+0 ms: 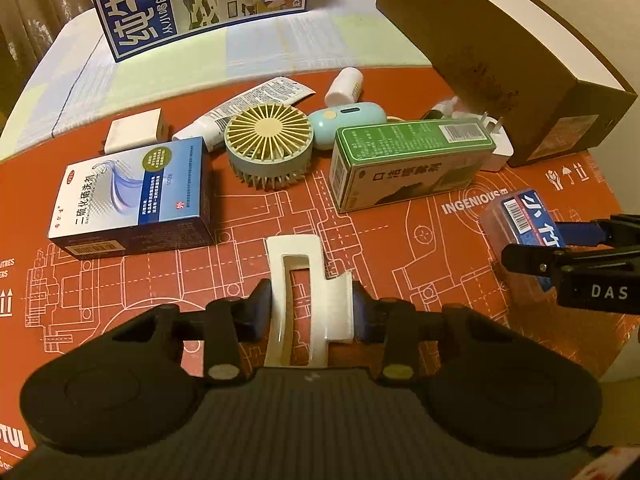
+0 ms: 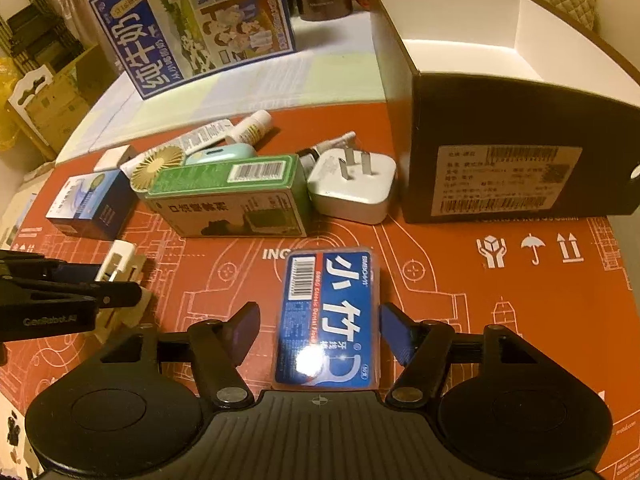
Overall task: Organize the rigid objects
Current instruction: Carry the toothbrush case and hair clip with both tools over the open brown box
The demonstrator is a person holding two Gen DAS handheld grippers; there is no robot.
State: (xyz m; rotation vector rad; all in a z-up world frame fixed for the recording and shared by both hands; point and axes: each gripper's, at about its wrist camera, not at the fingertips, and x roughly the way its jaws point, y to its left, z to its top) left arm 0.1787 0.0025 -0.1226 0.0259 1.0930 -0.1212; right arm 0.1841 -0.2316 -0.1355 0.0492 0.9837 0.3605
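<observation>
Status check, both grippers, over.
Left gripper shut on white hair clip. Right gripper open around floss box. Brown box ahead, unobstructed.

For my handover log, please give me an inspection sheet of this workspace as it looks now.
Surface: red printed cardboard sheet.
Job's things: white plastic hair claw; blue dental floss pack; open dark shoebox.
Clutter: green carton, white plug adapter, round beige fan, blue-white medicine box.
Grippers: left tongs shut on claw; right tongs open around pack.
Cables: nothing seen.
Surroundings: blue milk carton.
</observation>
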